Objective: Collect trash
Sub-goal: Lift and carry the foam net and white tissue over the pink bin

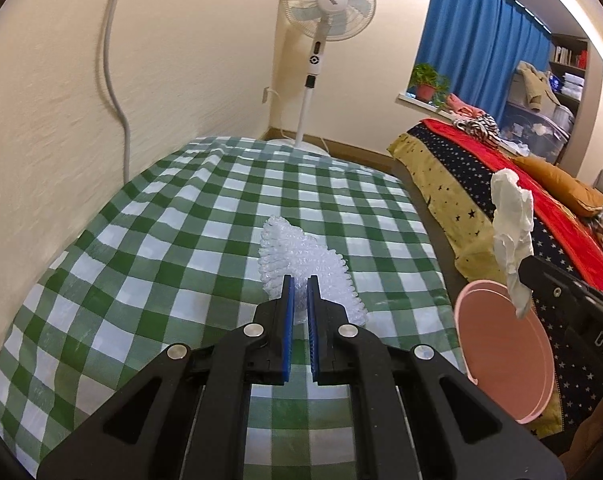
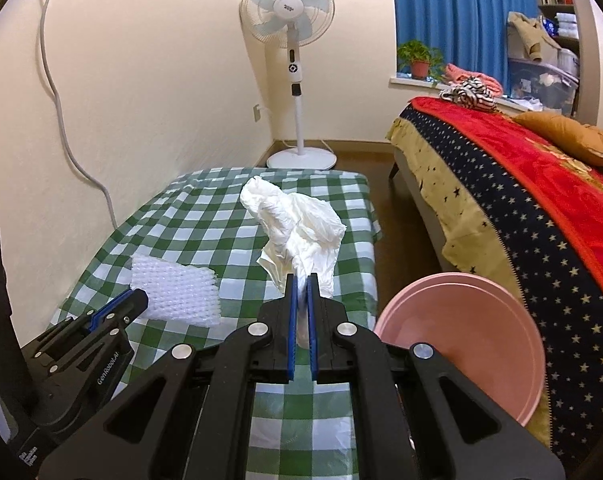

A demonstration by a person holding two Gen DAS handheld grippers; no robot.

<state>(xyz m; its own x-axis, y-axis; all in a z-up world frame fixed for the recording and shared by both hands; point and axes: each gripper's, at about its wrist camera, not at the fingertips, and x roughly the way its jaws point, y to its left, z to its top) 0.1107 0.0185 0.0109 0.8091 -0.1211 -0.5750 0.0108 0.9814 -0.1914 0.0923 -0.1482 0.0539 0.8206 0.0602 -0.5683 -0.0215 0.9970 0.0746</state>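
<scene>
The left hand-held gripper [image 1: 300,286] pinches a piece of white foam netting [image 1: 301,264] between its blue pads, holding it lifted above the tabletop [image 1: 181,220], which is covered in a green-and-white checked cloth. The right hand-held gripper [image 2: 301,284] pinches a crumpled white tissue [image 2: 297,220], also raised over the cloth. From the left wrist view the tissue hangs from the right gripper just above the rim of a pink basin [image 1: 501,344], which sits beside the tabletop's right edge, between it and a bed [image 2: 521,200] with a starred cover and red blanket. A white standing fan [image 2: 287,12] stands in the far corner by the wall.
</scene>
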